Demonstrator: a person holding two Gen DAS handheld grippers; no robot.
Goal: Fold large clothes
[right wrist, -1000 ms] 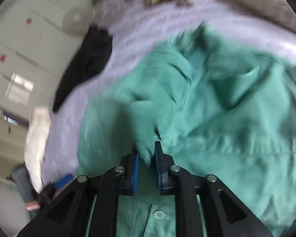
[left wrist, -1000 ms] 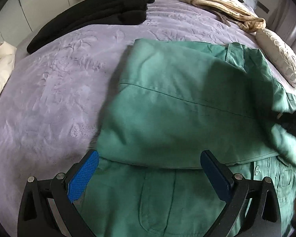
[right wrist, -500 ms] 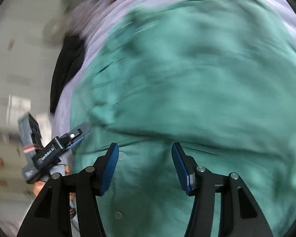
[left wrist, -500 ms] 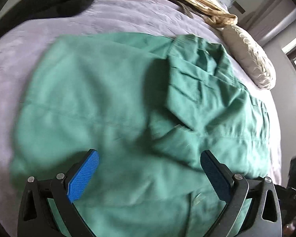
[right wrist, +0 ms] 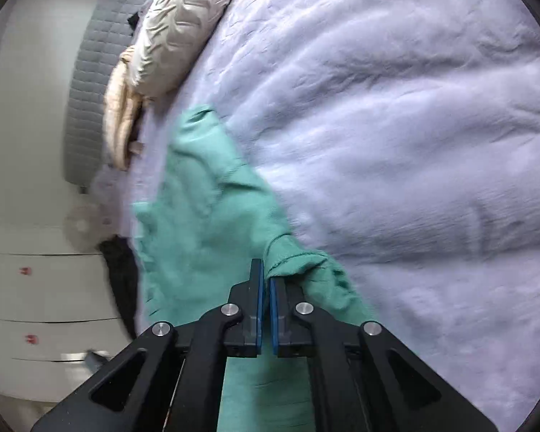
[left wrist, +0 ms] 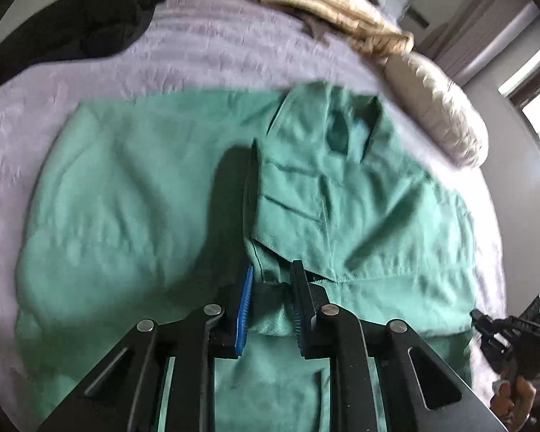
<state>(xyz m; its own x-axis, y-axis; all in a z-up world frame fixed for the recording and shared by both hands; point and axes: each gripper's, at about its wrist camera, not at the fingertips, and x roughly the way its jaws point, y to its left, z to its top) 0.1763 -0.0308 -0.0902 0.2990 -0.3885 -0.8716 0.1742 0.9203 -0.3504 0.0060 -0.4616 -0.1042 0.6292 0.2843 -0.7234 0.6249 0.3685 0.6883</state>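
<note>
A large green shirt (left wrist: 125, 198) lies spread on the lavender bedspread (left wrist: 197, 54), one part folded over its middle. My left gripper (left wrist: 271, 273) points down at the near edge of that folded part. Its jaws are closing, with a bunched fold of green cloth pressed between the blue pads. In the right wrist view the green shirt (right wrist: 205, 216) runs up the left side of the bedspread (right wrist: 396, 126). My right gripper (right wrist: 264, 270) is shut, its tips pinching a raised edge of the cloth at the shirt's right border.
A black garment (left wrist: 89, 25) lies at the far left of the bed. A cream garment (left wrist: 327, 3) and a quilted cream pillow (left wrist: 439, 108) lie at the far right. A grey headboard (right wrist: 93, 72) and white drawers (right wrist: 35, 288) stand beyond the bed.
My left gripper went from wide open to closed around a fold of the shirt. My right gripper let go of the cloth, opened, swung to the shirt's edge and shut on it.
</note>
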